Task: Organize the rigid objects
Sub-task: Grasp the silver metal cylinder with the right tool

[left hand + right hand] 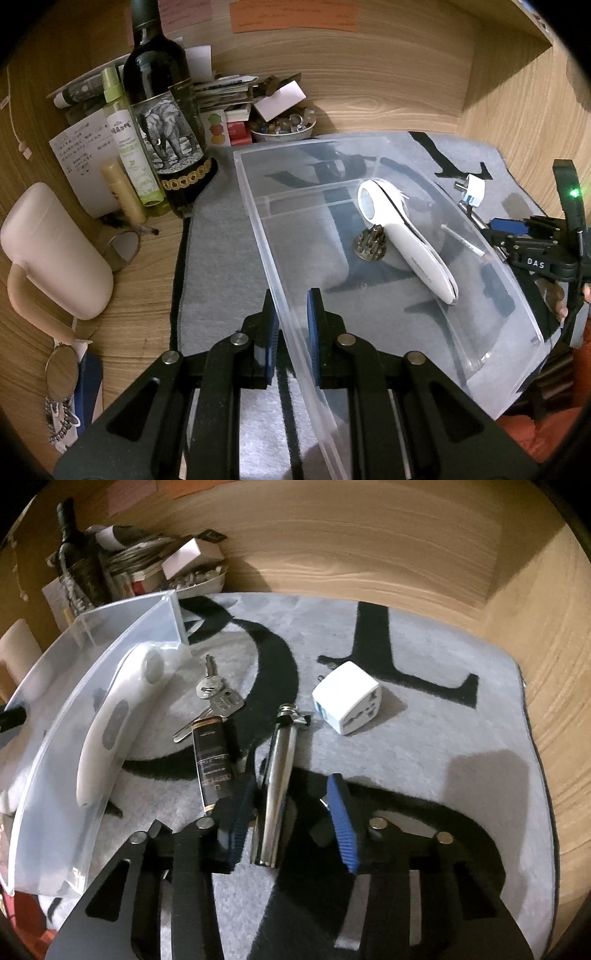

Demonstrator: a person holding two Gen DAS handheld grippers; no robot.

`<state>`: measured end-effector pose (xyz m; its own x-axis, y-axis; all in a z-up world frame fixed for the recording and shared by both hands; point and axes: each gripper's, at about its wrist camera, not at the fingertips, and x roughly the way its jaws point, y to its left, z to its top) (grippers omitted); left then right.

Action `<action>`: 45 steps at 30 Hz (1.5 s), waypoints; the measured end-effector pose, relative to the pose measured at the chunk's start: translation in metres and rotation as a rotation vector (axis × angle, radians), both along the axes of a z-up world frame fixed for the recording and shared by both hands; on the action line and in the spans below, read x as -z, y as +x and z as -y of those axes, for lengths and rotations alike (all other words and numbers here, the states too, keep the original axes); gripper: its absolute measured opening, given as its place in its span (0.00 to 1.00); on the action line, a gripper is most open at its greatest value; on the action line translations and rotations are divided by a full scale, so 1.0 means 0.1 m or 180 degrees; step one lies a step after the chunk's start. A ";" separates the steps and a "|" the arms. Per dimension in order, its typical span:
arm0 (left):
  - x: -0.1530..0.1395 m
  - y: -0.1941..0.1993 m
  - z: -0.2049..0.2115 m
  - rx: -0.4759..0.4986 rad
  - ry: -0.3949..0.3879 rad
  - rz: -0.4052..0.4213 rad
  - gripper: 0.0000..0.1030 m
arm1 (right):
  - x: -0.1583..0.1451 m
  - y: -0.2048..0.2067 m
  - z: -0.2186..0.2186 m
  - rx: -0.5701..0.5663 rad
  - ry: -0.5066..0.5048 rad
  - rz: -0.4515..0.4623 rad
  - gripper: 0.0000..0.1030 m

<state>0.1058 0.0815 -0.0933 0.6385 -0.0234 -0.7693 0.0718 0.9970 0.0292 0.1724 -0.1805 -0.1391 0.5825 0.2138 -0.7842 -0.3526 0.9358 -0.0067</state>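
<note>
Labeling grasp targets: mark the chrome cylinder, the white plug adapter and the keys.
chrome cylinder (pixel 275 786), right wrist view, middle of its shiny body.
white plug adapter (pixel 345 686), right wrist view, top face.
keys (pixel 212 686), right wrist view, round key head.

Bin on the left of the mat, loose items to its right.
In the bin (pixel 258 206) on the mat (pixel 443 738) lie a handheld device (pixel 406 240) and a studded disc (pixel 370 244); right of it, keys (pixel 214 694), a tube (pixel 212 760), a metal cylinder (pixel 275 775), then a plug adapter (pixel 347 698); bottles (pixel 159 92) behind on the desk (pixel 140 280).
</note>
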 end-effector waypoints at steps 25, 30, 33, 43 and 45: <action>0.00 0.00 0.07 0.0048 0.0017 -0.0021 0.13 | -0.02 -0.07 -0.01 -0.0036 -0.0021 0.0128 0.14; -0.01 0.02 0.07 0.0070 -0.0001 -0.0015 0.13 | -0.07 -0.10 0.03 0.0031 0.0030 0.0174 0.14; -0.01 0.02 0.06 0.0075 -0.0026 -0.0011 0.13 | -0.11 -0.11 0.03 0.0041 0.0028 0.0209 0.14; -0.01 0.04 0.06 0.0089 -0.0020 -0.0022 0.13 | -0.26 -0.13 0.02 0.0055 0.0065 0.0359 0.14; -0.01 0.04 0.06 0.0086 -0.0020 -0.0020 0.13 | -0.30 -0.14 0.01 0.0050 0.0078 0.0392 0.14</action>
